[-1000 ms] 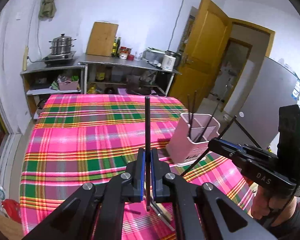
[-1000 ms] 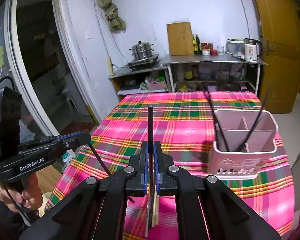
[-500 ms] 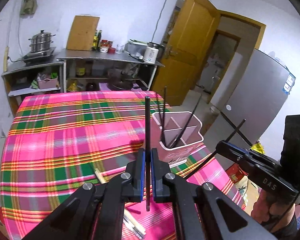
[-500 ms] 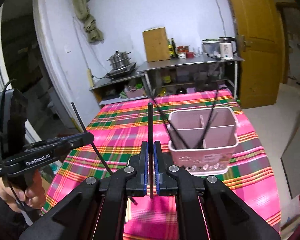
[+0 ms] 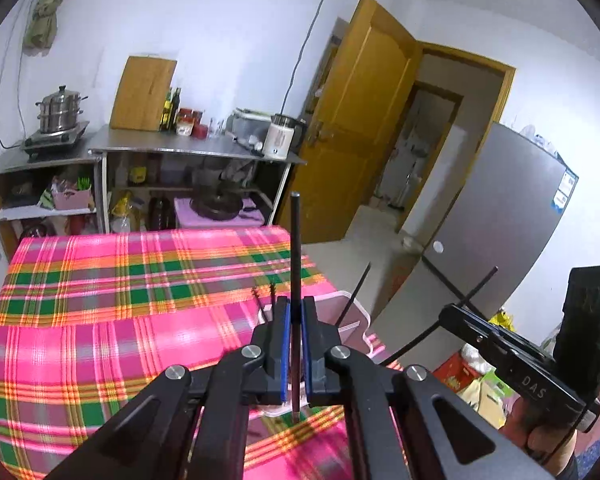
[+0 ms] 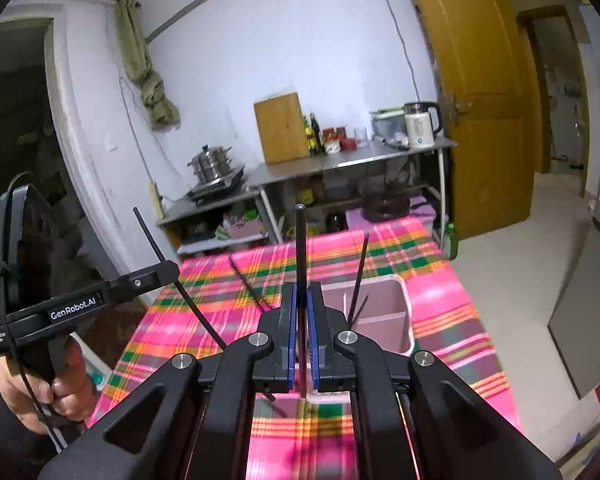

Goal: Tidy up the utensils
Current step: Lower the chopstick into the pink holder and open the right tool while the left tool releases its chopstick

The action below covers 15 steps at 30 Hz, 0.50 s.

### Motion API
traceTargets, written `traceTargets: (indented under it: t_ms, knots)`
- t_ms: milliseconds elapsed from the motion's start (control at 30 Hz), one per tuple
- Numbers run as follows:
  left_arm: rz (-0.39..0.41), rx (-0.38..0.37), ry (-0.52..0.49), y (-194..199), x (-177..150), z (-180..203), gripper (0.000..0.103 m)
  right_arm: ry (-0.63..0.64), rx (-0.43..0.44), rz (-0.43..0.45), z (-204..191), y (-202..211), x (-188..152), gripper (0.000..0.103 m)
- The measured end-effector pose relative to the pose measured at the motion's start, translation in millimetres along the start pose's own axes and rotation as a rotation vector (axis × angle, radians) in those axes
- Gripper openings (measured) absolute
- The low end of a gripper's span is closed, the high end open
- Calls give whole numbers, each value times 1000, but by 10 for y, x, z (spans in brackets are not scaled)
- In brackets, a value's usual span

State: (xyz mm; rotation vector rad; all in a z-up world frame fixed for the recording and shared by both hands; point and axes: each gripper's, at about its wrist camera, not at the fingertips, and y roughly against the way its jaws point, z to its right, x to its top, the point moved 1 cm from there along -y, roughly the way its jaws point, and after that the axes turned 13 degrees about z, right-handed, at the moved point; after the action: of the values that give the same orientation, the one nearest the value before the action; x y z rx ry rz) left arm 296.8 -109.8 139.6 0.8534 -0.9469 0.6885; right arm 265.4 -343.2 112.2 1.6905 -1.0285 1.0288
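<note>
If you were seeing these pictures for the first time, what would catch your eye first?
The pink plaid tablecloth fills the table. Each gripper is shut on one black chopstick: the left gripper and the right gripper. Just beyond them, a pink utensil holder holds more chopsticks.

Both wrist views are bright and evenly lit by cool indoor light that gives the white wall (image 5: 228,32) a bluish-violet cast; no lamp shows. Shadows are soft and faint. The tablecloth (image 5: 100,320) glares to washed-out pink in patches in both views, and its near edge is smeared by motion blur. The steel counter (image 6: 340,160) carries a pale sheen. Fisheye distortion bends the door (image 6: 484,120) and the wall lines, and black vignette fills the corners. The dark opening (image 6: 16,120) at the left of the right view stays dim, with little detail
</note>
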Motion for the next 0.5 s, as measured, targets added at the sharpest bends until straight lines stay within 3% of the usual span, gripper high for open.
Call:
traceTargets:
  t_ms: [267, 500]
  knots:
    - [46, -10, 12, -194, 240, 64, 5, 5, -12, 69, 103, -71, 320, 5]
    - [28, 8, 16, -449, 115, 14, 5, -22, -23, 47, 242, -308, 253, 5]
